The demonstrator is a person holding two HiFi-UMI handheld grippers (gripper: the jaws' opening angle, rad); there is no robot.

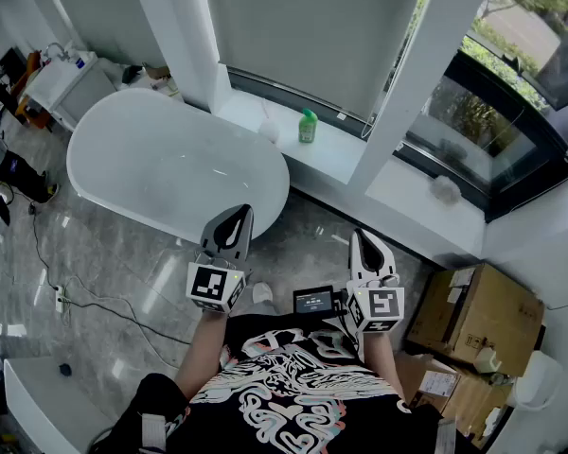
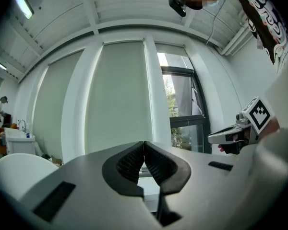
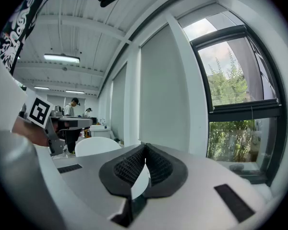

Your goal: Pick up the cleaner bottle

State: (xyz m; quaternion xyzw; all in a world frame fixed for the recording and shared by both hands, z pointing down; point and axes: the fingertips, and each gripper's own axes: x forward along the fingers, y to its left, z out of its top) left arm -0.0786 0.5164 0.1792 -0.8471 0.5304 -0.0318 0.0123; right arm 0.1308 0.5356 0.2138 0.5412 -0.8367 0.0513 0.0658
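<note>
A grey marble-patterned floor (image 1: 104,253) fills most of the head view. A white oval freestanding bathtub (image 1: 161,168) stands on it against the wall. Behind the tub, pale grey roller blinds (image 1: 303,26) cover tall windows between white pillars. To the right, dark-framed glass (image 1: 473,126) is uncovered and shows greenery outside. A white window sill (image 1: 336,159) runs along the foot of the blinds, just beyond the tub's far rim.

At the bottom of the head view is the person, in a black shirt with a white swirling print (image 1: 293,386). Brown cardboard boxes (image 1: 478,320) are stacked on the floor to the person's right.

Both arms are held out over the floor, short of the tub. The left gripper (image 1: 239,214) points roughly level towards the tub's near edge. Its jaws are pressed together with nothing between them. The right gripper (image 1: 363,239) is beside it, apart from it, and tips slightly downward. Its jaw tips also meet and grip nothing.

A small black device with a lit screen (image 1: 314,301) sits between the two wrists, close to the person's chest.

The green plastic cleaner bottle (image 1: 308,126) stands upright on the sill beyond the tub, well apart from both grippers. A small white rounded object (image 1: 268,129) that I cannot identify lies just to its left.

A white power strip with a cable (image 1: 60,299) lies on the floor to the left.
</note>
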